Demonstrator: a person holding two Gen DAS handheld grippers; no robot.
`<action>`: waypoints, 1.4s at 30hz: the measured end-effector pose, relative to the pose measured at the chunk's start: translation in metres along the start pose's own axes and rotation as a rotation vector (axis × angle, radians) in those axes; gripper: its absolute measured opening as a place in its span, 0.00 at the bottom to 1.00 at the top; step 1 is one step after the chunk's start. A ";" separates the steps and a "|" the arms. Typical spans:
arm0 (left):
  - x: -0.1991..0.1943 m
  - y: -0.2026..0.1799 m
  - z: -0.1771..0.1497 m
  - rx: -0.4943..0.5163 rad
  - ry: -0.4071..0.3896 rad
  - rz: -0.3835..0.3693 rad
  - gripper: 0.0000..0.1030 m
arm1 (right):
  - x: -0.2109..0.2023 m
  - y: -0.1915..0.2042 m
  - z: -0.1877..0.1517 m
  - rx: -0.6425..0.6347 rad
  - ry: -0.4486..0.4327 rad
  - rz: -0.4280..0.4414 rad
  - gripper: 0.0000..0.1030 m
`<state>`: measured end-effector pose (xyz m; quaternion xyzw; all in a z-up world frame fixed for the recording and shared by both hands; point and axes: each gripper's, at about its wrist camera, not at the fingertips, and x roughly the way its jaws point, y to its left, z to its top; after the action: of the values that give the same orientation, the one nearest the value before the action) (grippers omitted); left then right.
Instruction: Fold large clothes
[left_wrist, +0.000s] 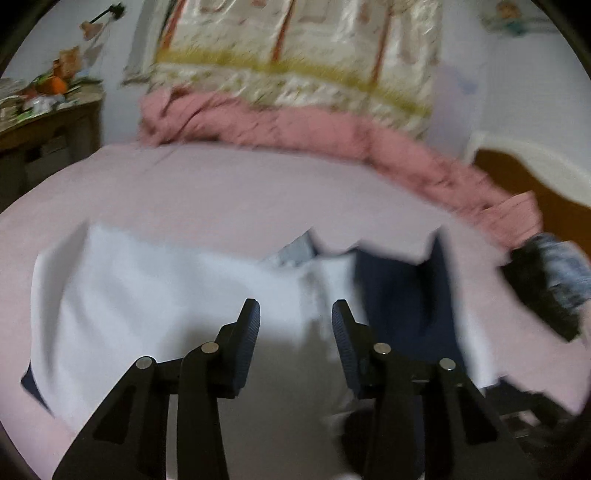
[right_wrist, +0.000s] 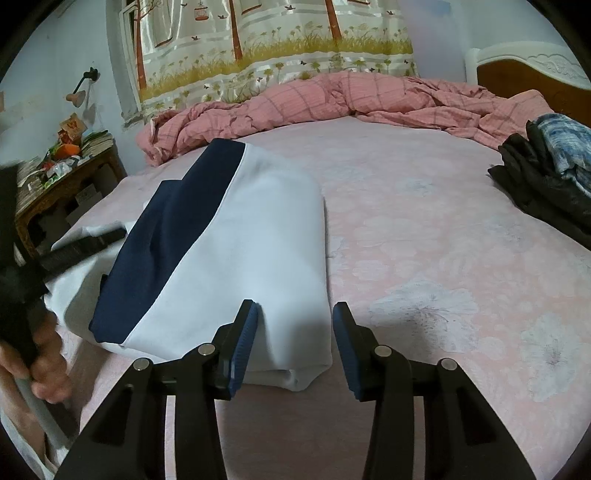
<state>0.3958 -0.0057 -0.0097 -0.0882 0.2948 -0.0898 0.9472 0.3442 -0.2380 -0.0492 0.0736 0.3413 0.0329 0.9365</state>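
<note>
A: Nearest the lens, the right gripper (right_wrist: 295, 332) stands partly open with nothing held; its left pad touches or just overlaps the near hem of the garment (right_wrist: 236, 236), though whether it presses I cannot tell; the other pad hangs over bare bed sheet (right_wrist: 443, 240).

B: And the left gripper (left_wrist: 295, 325)?

A: Partly open too, over white cloth, nothing visibly between the pads; that view is blurred, so I would not swear to contact; in the right view it shows at the garment's left side, with a hand (right_wrist: 44, 365) on its handle.

B: Where does the garment lie?

A: On the sheet, towards the bed's near left; white with a navy panel (right_wrist: 170, 236) laid over it; it looks already folded into a long stack, with a loose white flap spilling out on the left.

B: So which step?

A: I judge a mid-fold; the body is doubled lengthwise and the left flap wants tucking or a cross fold has yet to come; not finished.

B: Next move?

A: Each gripper needs a firm pinch through all layers at an edge; then lift and carry together so the stack does not skew; the slack left flap may drag; the folded pile (right_wrist: 546, 173) at far right, well apart, looks like the likely place to end.
</note>
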 end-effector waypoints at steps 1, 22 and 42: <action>-0.004 -0.007 0.006 0.011 -0.002 -0.064 0.38 | 0.000 0.000 0.000 0.000 0.000 0.001 0.43; 0.059 -0.009 -0.002 0.144 0.143 0.152 0.35 | 0.002 0.003 -0.001 -0.002 0.001 0.003 0.43; -0.056 0.153 -0.036 -0.373 0.061 0.413 0.93 | 0.012 0.135 0.044 -0.208 0.084 0.199 0.43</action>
<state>0.3473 0.1511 -0.0424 -0.1961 0.3462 0.1585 0.9036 0.3803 -0.1082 -0.0017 0.0083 0.3660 0.1637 0.9161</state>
